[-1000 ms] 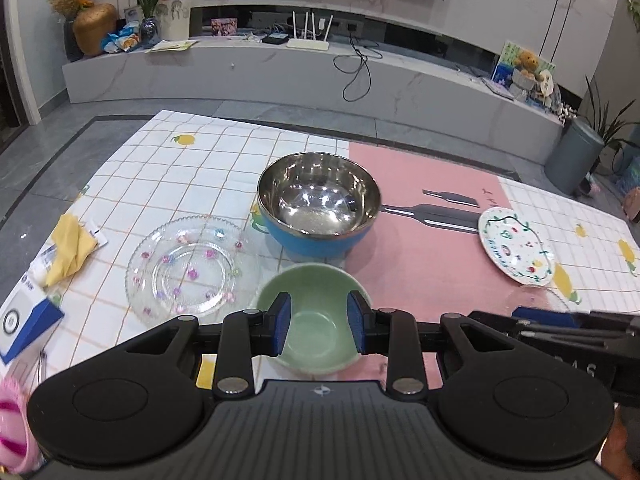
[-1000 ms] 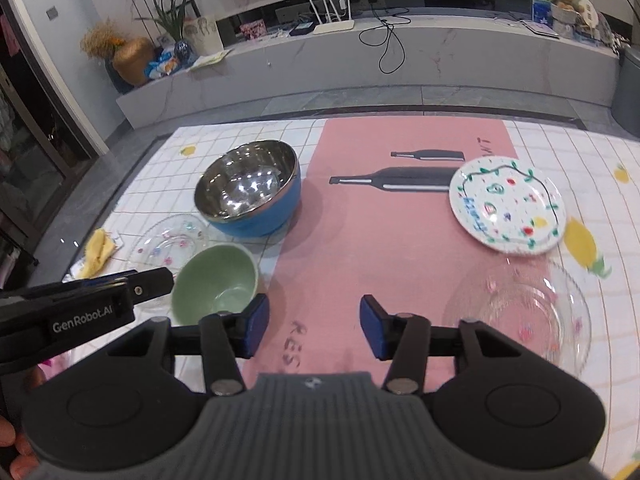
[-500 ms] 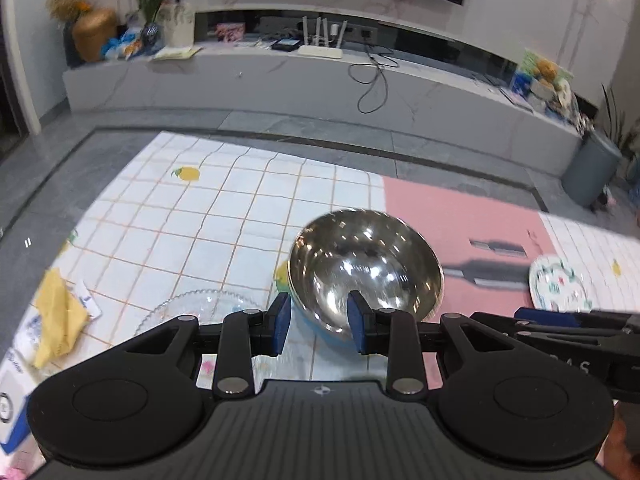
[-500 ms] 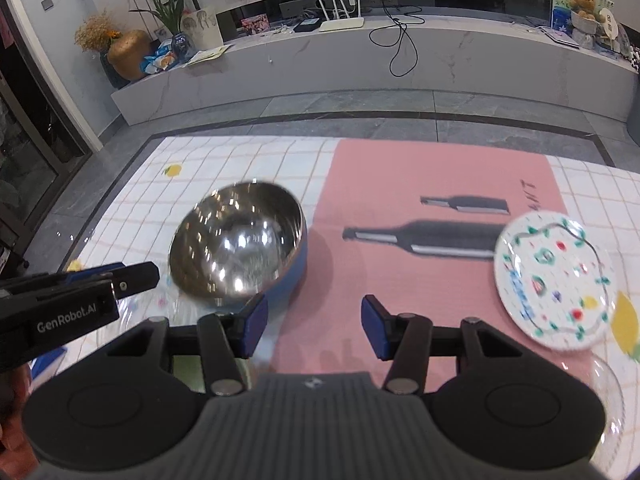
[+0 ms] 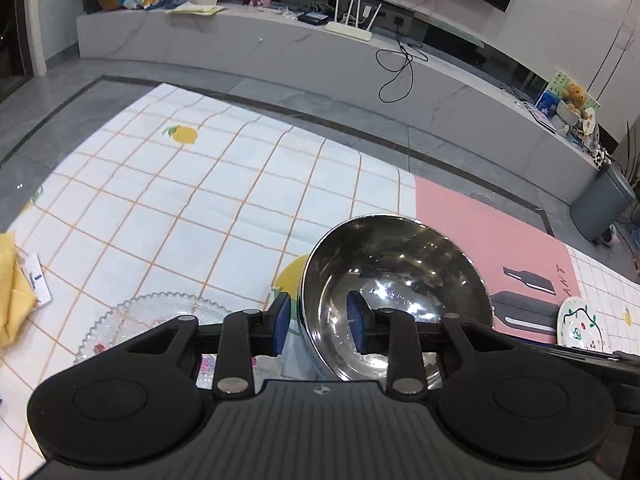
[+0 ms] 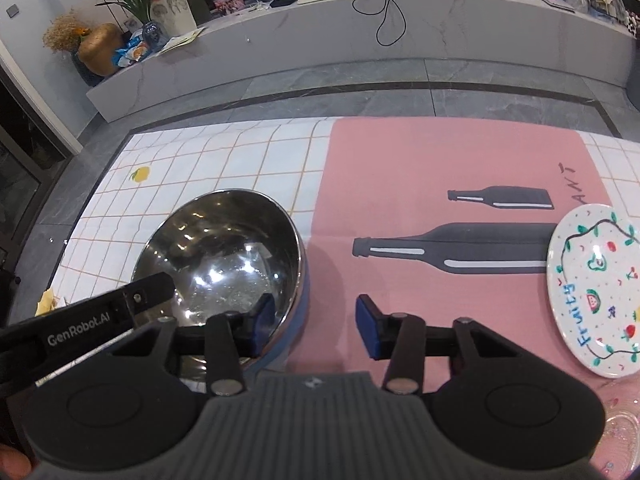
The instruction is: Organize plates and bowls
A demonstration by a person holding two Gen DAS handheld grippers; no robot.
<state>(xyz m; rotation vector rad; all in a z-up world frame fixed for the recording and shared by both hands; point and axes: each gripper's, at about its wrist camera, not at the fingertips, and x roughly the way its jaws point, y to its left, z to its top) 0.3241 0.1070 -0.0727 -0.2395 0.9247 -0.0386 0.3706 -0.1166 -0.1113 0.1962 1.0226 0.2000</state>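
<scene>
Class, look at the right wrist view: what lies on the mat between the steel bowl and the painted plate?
Between the steel bowl and the painted plate lies only pink mat printed with two dark bottles; the right wrist view shows it.

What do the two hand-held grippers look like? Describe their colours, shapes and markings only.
Both the left gripper and right gripper are matte black, with a ribbed centre plate, two round discs, silver pivot pins and blue finger pads. The left gripper's side reads "GenRobot.AI" in white in the right wrist view.
</scene>
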